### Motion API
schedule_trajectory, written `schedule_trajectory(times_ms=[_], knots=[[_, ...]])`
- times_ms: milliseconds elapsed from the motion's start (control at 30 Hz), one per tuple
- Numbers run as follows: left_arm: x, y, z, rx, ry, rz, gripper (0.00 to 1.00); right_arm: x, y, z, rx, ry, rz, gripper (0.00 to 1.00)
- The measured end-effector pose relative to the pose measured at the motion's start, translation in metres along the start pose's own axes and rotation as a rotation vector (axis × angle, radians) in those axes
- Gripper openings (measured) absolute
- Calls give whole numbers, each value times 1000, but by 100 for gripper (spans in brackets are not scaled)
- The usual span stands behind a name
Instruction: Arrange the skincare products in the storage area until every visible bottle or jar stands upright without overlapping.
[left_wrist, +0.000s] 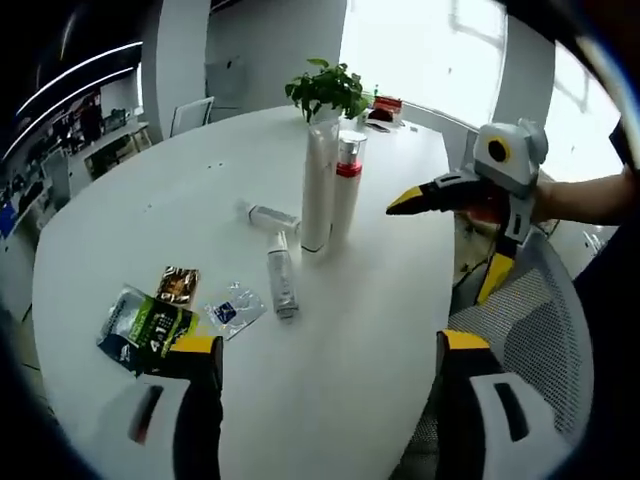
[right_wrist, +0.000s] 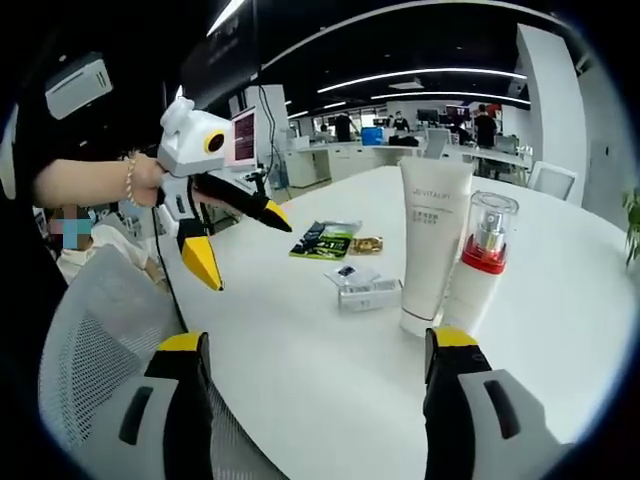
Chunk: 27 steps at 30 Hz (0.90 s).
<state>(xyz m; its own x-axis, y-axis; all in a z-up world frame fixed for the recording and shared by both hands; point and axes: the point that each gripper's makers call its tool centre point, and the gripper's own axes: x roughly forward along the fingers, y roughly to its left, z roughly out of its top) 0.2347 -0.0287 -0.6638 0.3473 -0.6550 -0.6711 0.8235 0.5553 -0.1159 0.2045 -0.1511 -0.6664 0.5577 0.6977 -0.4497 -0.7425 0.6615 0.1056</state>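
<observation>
Two small bottles (left_wrist: 280, 262) are lying flat on the counter (left_wrist: 370, 330) in the left gripper view, beside the upright tube (right_wrist: 432, 245) and pump bottle (right_wrist: 482, 262). Both hand-held grippers, left (right_wrist: 235, 245) and right (left_wrist: 455, 235), are hovering wide open, holding nothing.

This is an open-plan office. Beyond the round white tabletop (right_wrist: 560, 300) in the right gripper view run rows of desks with computer monitors (right_wrist: 372, 134), people standing among them, under long strip lights (right_wrist: 440, 74) on a dark ceiling. A mesh office chair (left_wrist: 520, 330) sits at the tabletop's edge, and a potted plant (left_wrist: 328, 90) stands on its far side near bright windows (left_wrist: 420, 50).
</observation>
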Motion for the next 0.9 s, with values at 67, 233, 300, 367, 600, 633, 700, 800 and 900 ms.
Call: schedule_trajectory(times_ms=[67,233,300,367,600,633,700,800,900], knots=[[-6,-1,-6,-14,0,17,88,-1,-1,-2,5,3,-8,88],[-26,2,-24,-89,-25,61,91,-4,2,-2,11,4,-24,88],[-32,1,-30,-100,-27,76,92,-4,2,-2,11,7,-30,88],[-39,0,-42,-119,-24,93,93,-5,0,-3,17,8,-42,89],[-58,1,-65,-183,-35,135,94,-8,-4,-3,34,3,-78,90],[-60,1,-68,-189,-37,140,94,-9,-5,-2,37,1,-81,90],[-63,3,-76,-203,-38,151,94,-10,-5,-2,41,2,-88,90],[-66,1,-85,-217,-38,157,95,-11,-7,-4,52,1,-105,90],[-69,0,-94,-239,-36,180,94,-13,-11,-3,56,-4,-127,90]])
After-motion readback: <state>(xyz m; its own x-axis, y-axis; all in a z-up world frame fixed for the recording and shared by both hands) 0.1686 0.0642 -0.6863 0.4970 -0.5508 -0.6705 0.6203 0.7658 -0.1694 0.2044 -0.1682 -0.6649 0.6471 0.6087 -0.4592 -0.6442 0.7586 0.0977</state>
